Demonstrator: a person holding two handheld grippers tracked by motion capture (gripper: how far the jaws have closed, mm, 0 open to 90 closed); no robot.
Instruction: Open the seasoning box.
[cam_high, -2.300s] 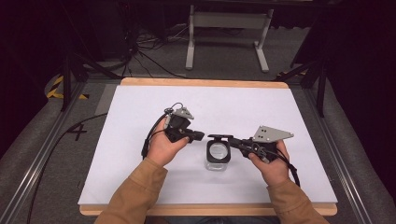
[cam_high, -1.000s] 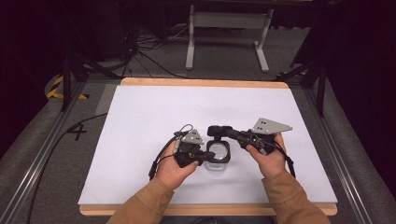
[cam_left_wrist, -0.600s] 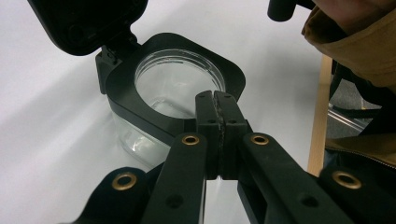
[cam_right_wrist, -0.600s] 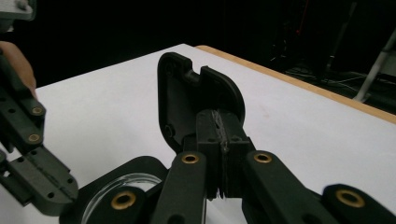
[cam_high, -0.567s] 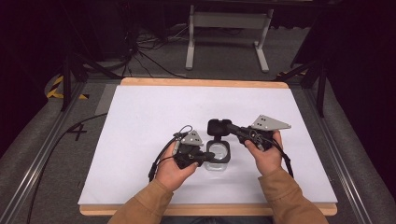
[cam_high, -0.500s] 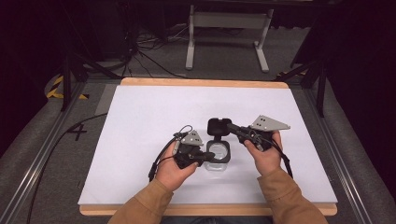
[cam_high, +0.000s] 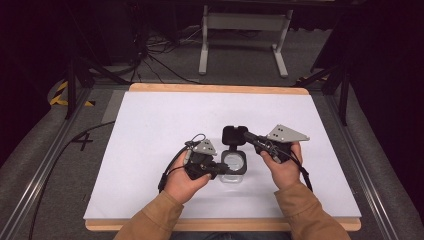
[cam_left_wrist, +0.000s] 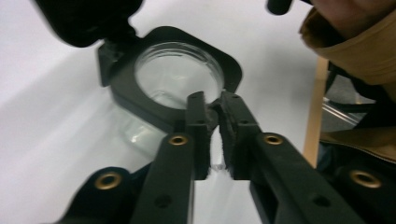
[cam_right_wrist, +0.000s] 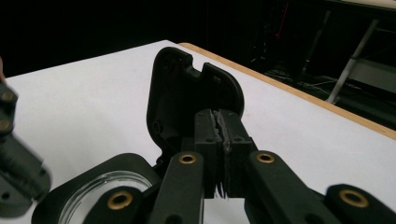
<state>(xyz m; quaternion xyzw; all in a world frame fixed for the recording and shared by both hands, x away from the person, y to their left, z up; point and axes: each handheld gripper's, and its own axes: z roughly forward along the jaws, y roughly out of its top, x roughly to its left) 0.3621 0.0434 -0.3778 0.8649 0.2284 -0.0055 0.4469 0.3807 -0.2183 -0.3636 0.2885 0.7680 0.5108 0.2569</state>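
Clear glossy glass jar (cam_high: 233, 165), matt black plastic lid (cam_high: 234, 135); wood-edged matt white table (cam_high: 150, 125).

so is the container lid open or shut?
Open: the black lid stands flipped up off the clear container, pinched by the right hand-held gripper.

tools (cam_high: 226, 169) (cam_high: 246, 136) at open-lidded jar (cam_high: 234, 165)

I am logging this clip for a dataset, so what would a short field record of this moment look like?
container: clear jar with a black square collar, on the white table
lid: black hinged lid, swung open and standing up
left gripper: jaws on the collar's edge, just easing open
right gripper: jaws pinched on the lid's edge
contents: none visible through the glass
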